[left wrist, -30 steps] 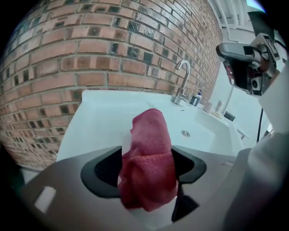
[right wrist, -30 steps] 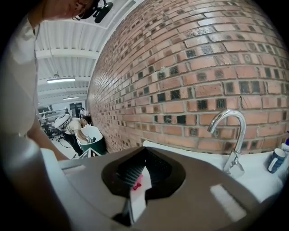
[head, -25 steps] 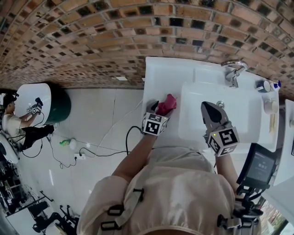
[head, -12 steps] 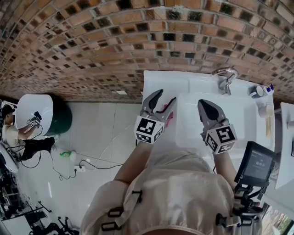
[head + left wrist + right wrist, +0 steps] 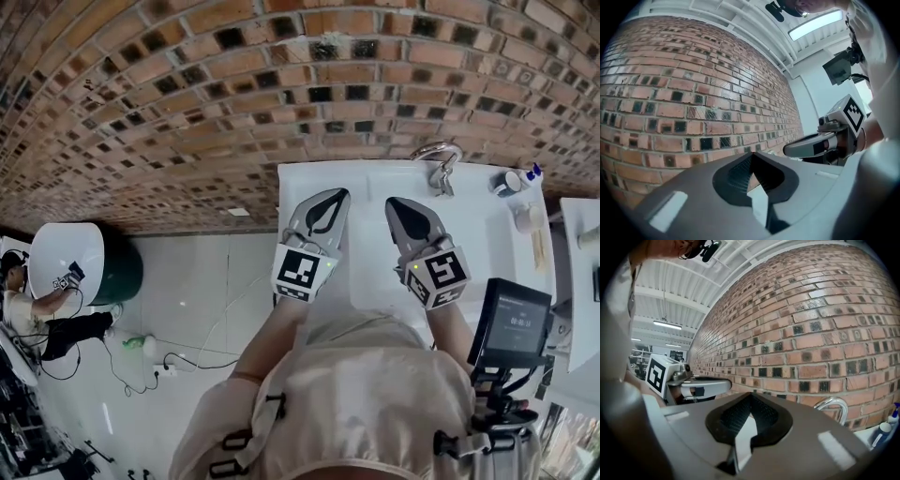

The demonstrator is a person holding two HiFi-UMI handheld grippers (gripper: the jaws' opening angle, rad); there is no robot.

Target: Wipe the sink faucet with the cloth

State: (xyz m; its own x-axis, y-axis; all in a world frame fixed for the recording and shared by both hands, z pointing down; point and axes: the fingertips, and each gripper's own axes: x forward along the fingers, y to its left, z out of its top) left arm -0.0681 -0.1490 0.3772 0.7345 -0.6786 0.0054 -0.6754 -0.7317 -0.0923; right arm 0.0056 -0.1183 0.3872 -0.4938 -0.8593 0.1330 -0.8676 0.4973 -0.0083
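The chrome faucet (image 5: 433,159) stands at the back of the white sink (image 5: 478,225), and its arch also shows in the right gripper view (image 5: 833,406). My left gripper (image 5: 334,197) is held high over the sink's left side. Its jaws have just been closing and are now shut with nothing between them (image 5: 751,154). My right gripper (image 5: 397,206) hangs beside it, shut and empty (image 5: 750,394), pointing at the brick wall just left of the faucet. The pink cloth is not visible in any view.
Small bottles and cups (image 5: 514,183) stand on the counter's right end, with a blue bottle (image 5: 882,432) near the faucet. A screen on a stand (image 5: 511,323) sits at the right. The brick wall (image 5: 234,84) lies close ahead. Floor cables and a green bin (image 5: 122,258) are at the left.
Both grippers rose toward the camera. The left one lifted off the pink cloth with its jaws open, then shut them. The cloth has gone out of sight.
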